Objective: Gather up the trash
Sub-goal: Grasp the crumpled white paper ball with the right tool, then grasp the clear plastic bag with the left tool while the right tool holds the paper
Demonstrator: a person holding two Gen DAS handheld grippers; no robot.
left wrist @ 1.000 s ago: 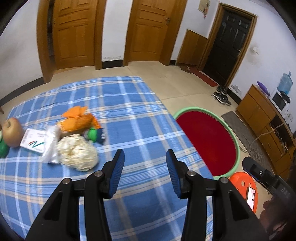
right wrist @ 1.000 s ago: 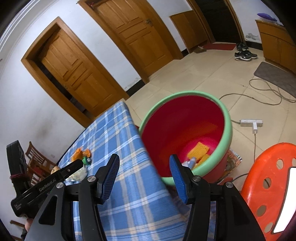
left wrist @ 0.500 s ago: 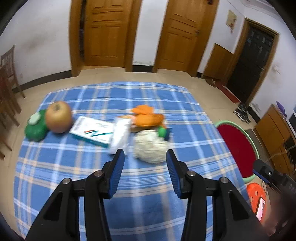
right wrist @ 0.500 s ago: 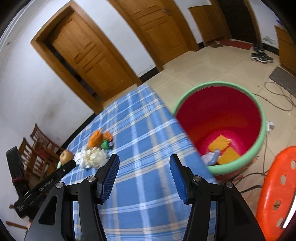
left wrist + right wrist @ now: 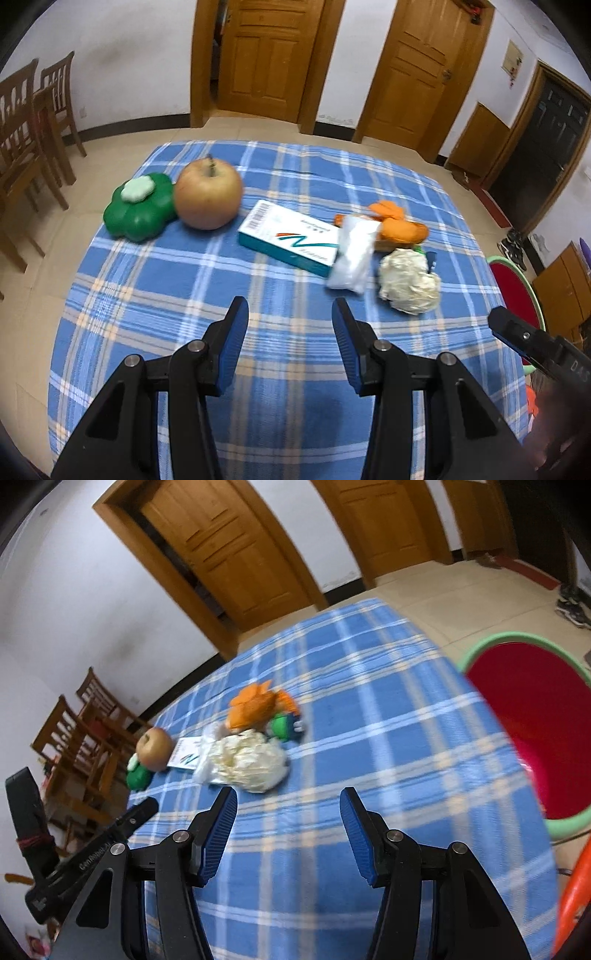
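Since your left gripper point(image 5: 288, 325) and right gripper point(image 5: 288, 819) both hover spread and empty, the crumpled paper wad point(image 5: 248, 765) (nearest the red bin point(image 5: 532, 731)) looks the easiest pick.

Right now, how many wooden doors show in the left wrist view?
3. One paneled door stands behind the table's far edge, a second to its right, and a smaller low one further right. The dark door beside it is not counted.
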